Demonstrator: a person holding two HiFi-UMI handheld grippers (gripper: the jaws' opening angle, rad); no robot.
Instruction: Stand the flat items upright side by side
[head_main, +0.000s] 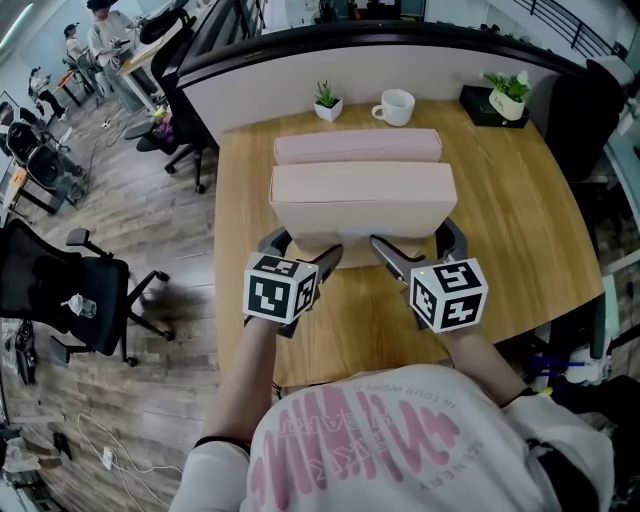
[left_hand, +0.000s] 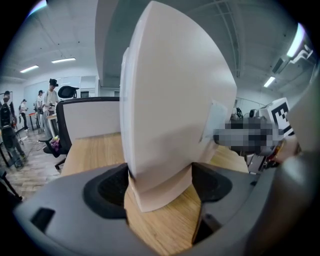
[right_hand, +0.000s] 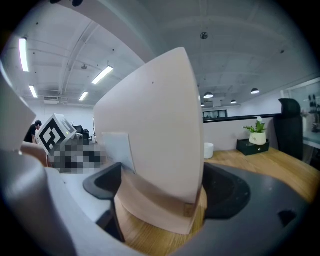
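Far box is standing on its long edge toward the far side of the table, just this side of the mug and small plant. I'm counting that one as done.

Near box is being held upright just in front of it, parallel, with a narrow gap between the two. Left gripper is clamping its left end and right gripper is clamping its right end. In both gripper views the box is filling the space between the jaws, which are standing fairly wide with pads pressing on the two broad faces.

The near box's lower edge is sitting at or just above the tabletop; I can't tell contact from these views.

Judging progress: I'm seeing no other flat items on the table, so this looks like the last one, nearly there. Left to do is seating it on its edge, maybe closing the gap to the far box, then letting go at both ends without tipping it.
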